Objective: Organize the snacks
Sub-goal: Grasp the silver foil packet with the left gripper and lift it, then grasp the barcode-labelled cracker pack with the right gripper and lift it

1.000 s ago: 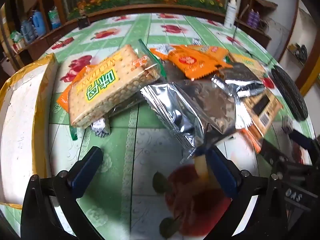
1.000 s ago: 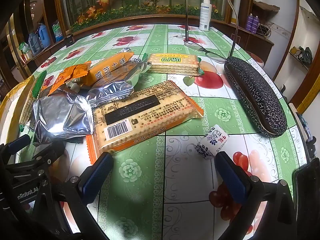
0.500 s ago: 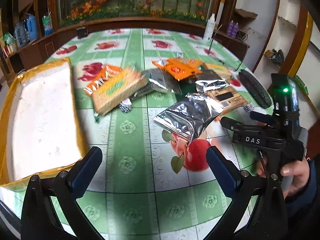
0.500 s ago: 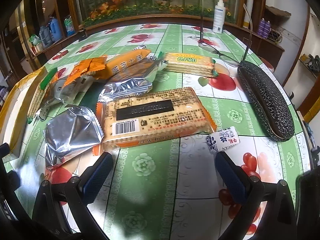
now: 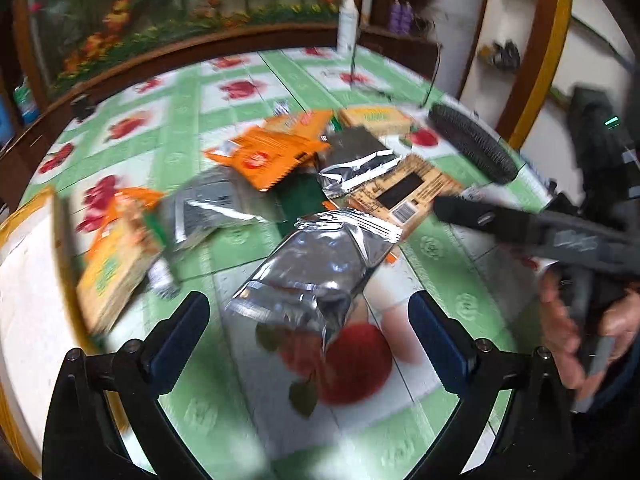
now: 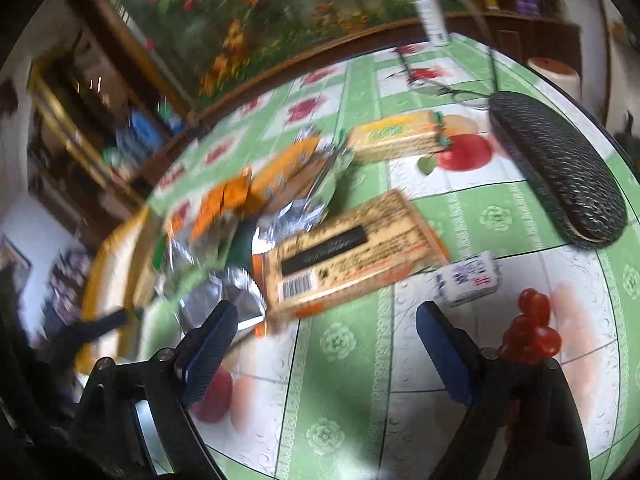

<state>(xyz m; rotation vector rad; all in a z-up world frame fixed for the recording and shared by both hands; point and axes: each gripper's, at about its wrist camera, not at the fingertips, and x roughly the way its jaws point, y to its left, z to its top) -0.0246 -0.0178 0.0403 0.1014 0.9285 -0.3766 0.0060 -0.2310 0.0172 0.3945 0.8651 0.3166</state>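
Snack packs lie in a pile on the green flowered tablecloth. My left gripper (image 5: 308, 340) is open and empty, just in front of a silver foil pack (image 5: 316, 268). Behind it lie an orange pack (image 5: 272, 152), a cracker pack (image 5: 116, 268) at the left and a brown barcode cracker pack (image 5: 404, 194). My right gripper (image 6: 324, 344) is open and empty, above the cloth before the barcode cracker pack (image 6: 348, 256). A small white and blue candy (image 6: 468, 280) lies by its right finger. Another cracker pack (image 6: 396, 136) lies farther back. Both views are blurred.
A yellow-rimmed white tray (image 5: 24, 272) sits at the left of the table. A black glasses case (image 6: 560, 164) lies at the right, with spectacles (image 6: 448, 92) and a white bottle (image 6: 430, 8) behind it. The right hand-held gripper (image 5: 540, 236) shows in the left wrist view.
The left gripper has moved in closer to the silver foil pack and swung right. The right gripper has tilted and turned left. Both stay open and empty.
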